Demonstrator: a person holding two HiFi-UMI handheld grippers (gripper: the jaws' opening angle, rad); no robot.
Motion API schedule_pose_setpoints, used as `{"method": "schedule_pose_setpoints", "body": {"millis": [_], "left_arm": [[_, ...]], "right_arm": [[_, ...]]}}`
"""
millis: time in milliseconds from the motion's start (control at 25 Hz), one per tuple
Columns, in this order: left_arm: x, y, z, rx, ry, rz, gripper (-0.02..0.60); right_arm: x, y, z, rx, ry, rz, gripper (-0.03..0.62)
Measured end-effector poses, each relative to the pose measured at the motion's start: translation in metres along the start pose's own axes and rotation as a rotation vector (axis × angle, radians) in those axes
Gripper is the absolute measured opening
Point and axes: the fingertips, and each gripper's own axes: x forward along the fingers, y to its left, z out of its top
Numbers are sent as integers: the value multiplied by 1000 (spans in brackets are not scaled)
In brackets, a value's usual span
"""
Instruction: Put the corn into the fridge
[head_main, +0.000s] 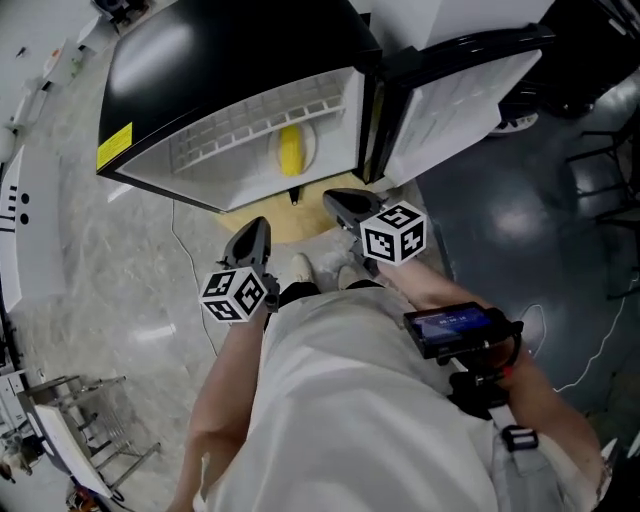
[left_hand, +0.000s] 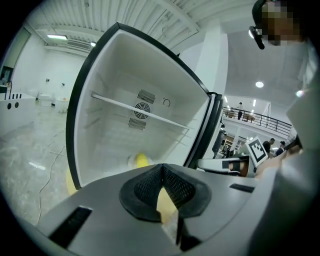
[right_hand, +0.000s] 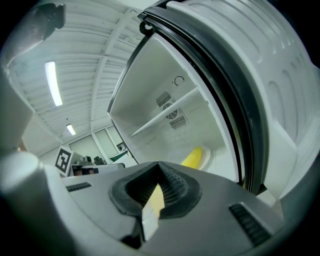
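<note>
The yellow corn (head_main: 290, 150) lies on a small white plate (head_main: 309, 146) on the floor of the open fridge (head_main: 200, 60). The left gripper view shows the corn (left_hand: 142, 160) low inside the white compartment, and the right gripper view shows the corn (right_hand: 193, 156) on its plate (right_hand: 205, 156). My left gripper (head_main: 256, 232) hovers in front of the fridge opening, shut with nothing in it. My right gripper (head_main: 338, 201) is beside it, closer to the door hinge, also shut and empty. Both point at the opening from outside the fridge.
The fridge door (head_main: 455, 100) stands wide open to the right. A yellow mat (head_main: 285, 226) lies under the fridge front. One glass shelf (left_hand: 140, 112) crosses the compartment above the corn. A metal rack (head_main: 90, 435) stands at the lower left, and a thin cable (head_main: 185, 262) runs over the floor.
</note>
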Motion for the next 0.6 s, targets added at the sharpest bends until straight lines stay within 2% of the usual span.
{"method": "schedule_pose_setpoints", "body": {"millis": [600], "left_arm": [[-6,-31,-18,0,-6,-28,8]], "right_arm": [[-26,14,-10,-14,18,55,5]]}}
